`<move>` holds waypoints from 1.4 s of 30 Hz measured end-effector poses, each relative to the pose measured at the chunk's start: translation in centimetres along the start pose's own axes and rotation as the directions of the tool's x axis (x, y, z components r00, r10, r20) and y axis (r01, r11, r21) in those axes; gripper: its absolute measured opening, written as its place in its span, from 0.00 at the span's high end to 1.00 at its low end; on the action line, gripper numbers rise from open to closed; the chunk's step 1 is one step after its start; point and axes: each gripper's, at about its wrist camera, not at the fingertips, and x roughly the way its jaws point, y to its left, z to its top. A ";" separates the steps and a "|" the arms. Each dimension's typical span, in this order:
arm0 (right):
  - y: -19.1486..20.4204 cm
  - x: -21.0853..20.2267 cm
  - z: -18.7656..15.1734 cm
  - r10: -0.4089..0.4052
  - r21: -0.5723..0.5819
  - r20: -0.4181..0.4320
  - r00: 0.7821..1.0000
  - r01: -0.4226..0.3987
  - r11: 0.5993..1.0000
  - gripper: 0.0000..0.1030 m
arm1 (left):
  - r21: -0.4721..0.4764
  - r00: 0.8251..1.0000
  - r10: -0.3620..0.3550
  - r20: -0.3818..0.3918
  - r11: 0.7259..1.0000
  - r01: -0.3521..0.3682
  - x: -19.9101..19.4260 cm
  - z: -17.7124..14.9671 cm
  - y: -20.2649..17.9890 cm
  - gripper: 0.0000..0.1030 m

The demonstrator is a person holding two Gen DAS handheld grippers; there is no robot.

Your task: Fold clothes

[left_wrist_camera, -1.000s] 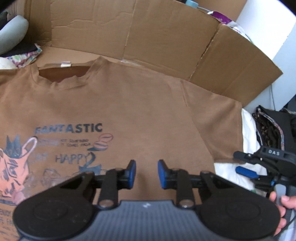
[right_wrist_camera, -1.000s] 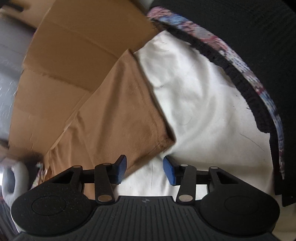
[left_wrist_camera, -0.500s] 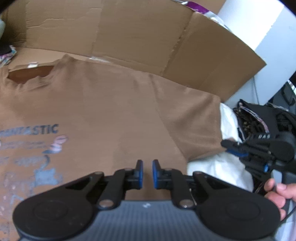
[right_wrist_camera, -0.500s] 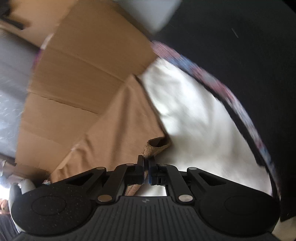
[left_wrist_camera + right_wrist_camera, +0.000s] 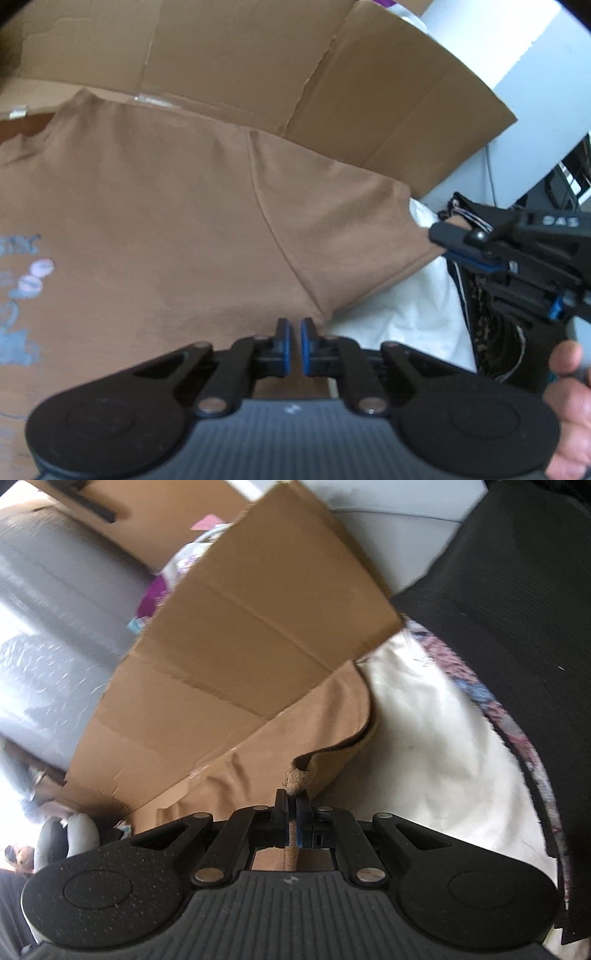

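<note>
A flattened cardboard sheet (image 5: pixel 236 55) carries a brown T-shirt (image 5: pixel 155 206) spread flat, its sleeve reaching onto white cloth (image 5: pixel 413 310) beside dark patterned garments (image 5: pixel 517 657).

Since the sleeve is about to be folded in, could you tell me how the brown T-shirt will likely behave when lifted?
Probably floppy: the sleeve hem curls over where the right gripper pinches it. Likely light, since the brown T-shirt is one thin layer lying flat. It may drag along the cardboard rather than pivot cleanly.
</note>
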 end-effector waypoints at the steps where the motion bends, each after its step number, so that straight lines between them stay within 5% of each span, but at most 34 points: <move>1: 0.3 -0.1 0.1 0.010 -0.009 -0.005 1.000 -0.010 1.000 0.99 | -0.013 1.000 -0.002 0.000 1.000 0.002 0.3 0.0 0.1 0.94; 15: 3.3 0.7 -1.9 0.138 -0.072 -0.143 0.980 -0.149 0.986 0.99 | -0.264 0.996 -0.079 0.035 0.961 0.085 2.4 -1.7 2.4 0.99; 24: 4.7 2.1 -4.0 0.175 -0.054 -0.257 0.951 -0.195 0.979 0.99 | -0.481 0.984 -0.138 0.109 0.859 0.174 3.0 -3.5 4.5 1.00; 28: 4.7 2.7 -4.9 0.175 -0.041 -0.308 0.935 -0.197 0.979 0.99 | -0.507 0.980 -0.156 0.126 0.839 0.198 3.3 -3.9 5.0 0.99; 32: 4.6 2.7 -5.3 0.190 -0.038 -0.324 0.927 -0.214 0.976 0.92 | -0.497 0.980 -0.163 0.114 0.845 0.199 3.1 -3.8 5.2 0.99; 35: 5.0 2.4 -5.7 0.194 -0.063 -0.335 0.922 -0.228 0.972 0.73 | -0.478 0.984 -0.151 0.093 0.860 0.177 2.3 -3.9 5.2 0.99; 38: 4.9 1.7 -5.9 0.198 -0.075 -0.333 0.922 -0.235 0.969 0.71 | -0.442 0.990 -0.126 0.069 0.885 0.144 1.2 -3.9 5.1 0.97; 42: 4.1 0.8 -6.1 0.183 -0.087 -0.317 0.931 -0.220 0.971 0.71 | -0.371 0.997 -0.062 0.052 0.925 0.077 -0.7 -3.9 4.9 0.83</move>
